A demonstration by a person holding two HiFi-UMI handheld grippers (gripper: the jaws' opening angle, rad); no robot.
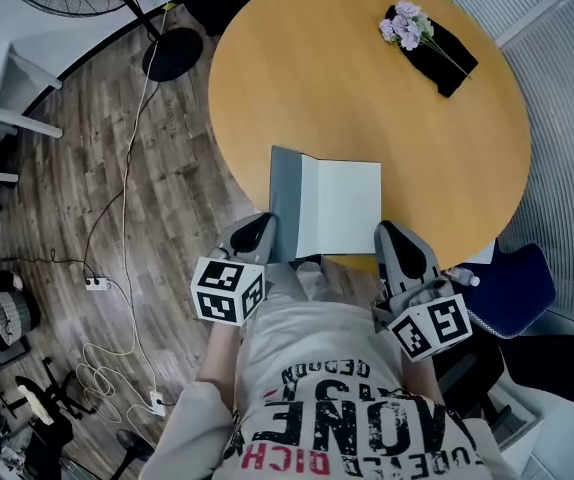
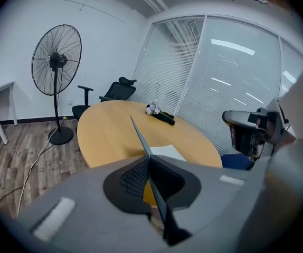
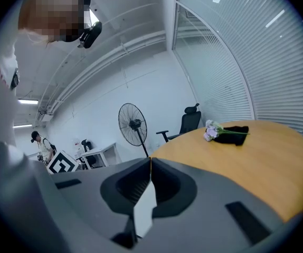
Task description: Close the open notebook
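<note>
On the left, the left gripper (image 1: 263, 230) is closed on the near edge of the grey cover (image 1: 285, 200), which stands tilted up off the round wooden desk (image 1: 367, 98). In the middle, the notebook (image 1: 325, 204) lies open at the desk's near edge, its white page (image 1: 349, 210) flat. On the right, the right gripper (image 1: 389, 236) appears closed on the near right corner of that white page. To close it well, the cover should swing over in an arc about the spine, gripped firmly, while the right gripper lets go and clears before the cover lands. Far right, flowers (image 1: 405, 26) lie well apart
</note>
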